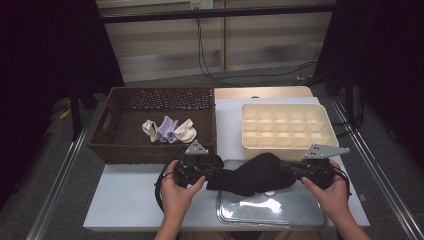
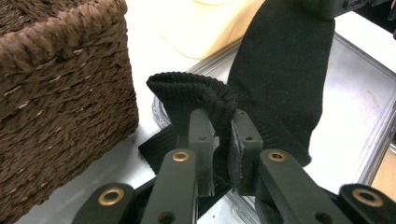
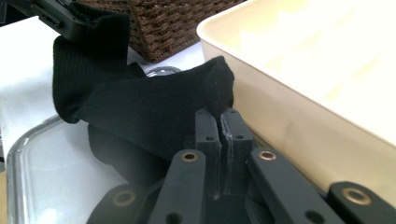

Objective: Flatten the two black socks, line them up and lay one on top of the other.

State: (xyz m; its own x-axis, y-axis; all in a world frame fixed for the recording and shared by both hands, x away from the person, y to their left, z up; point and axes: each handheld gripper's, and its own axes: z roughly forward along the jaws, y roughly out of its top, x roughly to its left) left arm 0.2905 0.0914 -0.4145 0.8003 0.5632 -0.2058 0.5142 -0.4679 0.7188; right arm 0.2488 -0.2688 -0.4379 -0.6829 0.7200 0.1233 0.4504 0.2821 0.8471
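A pale grey tabletop (image 1: 130, 195) stands in a dim room with slatted wall panels and hanging cables behind it. Above its front edge, a black knitted sock (image 1: 252, 175) is stretched level between the two grippers, hanging just over a shiny rectangular metal tray (image 1: 295, 210).

The left gripper (image 2: 223, 140) is pressed together on the ribbed cuff end of the sock; the cuff fabric bunches up between and above its two black jaws. The right gripper (image 3: 219, 126) is pressed together on the opposite end of the sock, pinching a fold of fabric between its jaws. A second piece of black fabric lies beneath the sock on the tray, visible in both gripper views.

A person's hands hold both grippers from the near side of the tabletop.

Behind the sock on the left stands a dark brown rectangular woven wicker basket (image 1: 112, 145). It contains light-coloured socks, two cream and one lilac (image 1: 169, 130), lying close together on its floor. Behind the sock on the right stands a cream plastic organiser box with a grid of compartments (image 1: 330, 132). The basket and the box stand near each other, apart.
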